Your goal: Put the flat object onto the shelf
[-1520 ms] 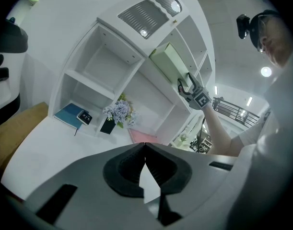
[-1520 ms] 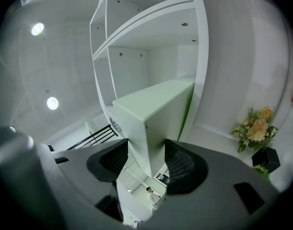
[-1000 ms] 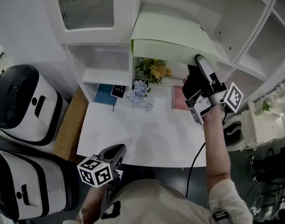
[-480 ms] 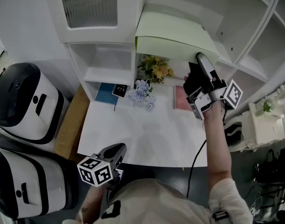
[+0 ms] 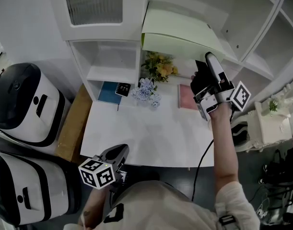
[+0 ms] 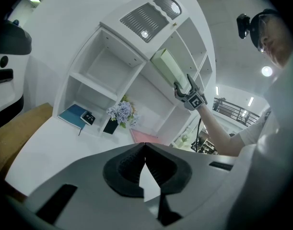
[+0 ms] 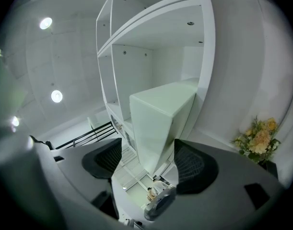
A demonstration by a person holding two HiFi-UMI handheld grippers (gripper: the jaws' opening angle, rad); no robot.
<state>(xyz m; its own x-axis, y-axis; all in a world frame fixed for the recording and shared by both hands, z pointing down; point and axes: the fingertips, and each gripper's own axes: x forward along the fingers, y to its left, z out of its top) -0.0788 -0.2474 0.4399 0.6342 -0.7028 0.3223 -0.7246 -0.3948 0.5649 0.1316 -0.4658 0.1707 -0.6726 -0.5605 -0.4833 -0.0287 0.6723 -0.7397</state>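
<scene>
Jaws of the right gripper (image 7: 150,159) had just been opening and stood apart, the pale green flat rectangular box (image 7: 160,123) between the black ribbed pads (image 7: 105,159), which did not press on it. That box lay on a board of the white shelf unit (image 5: 251,67), above the white desk (image 5: 151,138), with its near end jutting past the board's edge toward the raised gripper. Under it stood a bunch of yellow flowers (image 5: 160,68) beside pale blue ones (image 5: 145,92). The left gripper (image 6: 145,150) hung low at the desk's near edge, its jaws closed together on nothing.
</scene>
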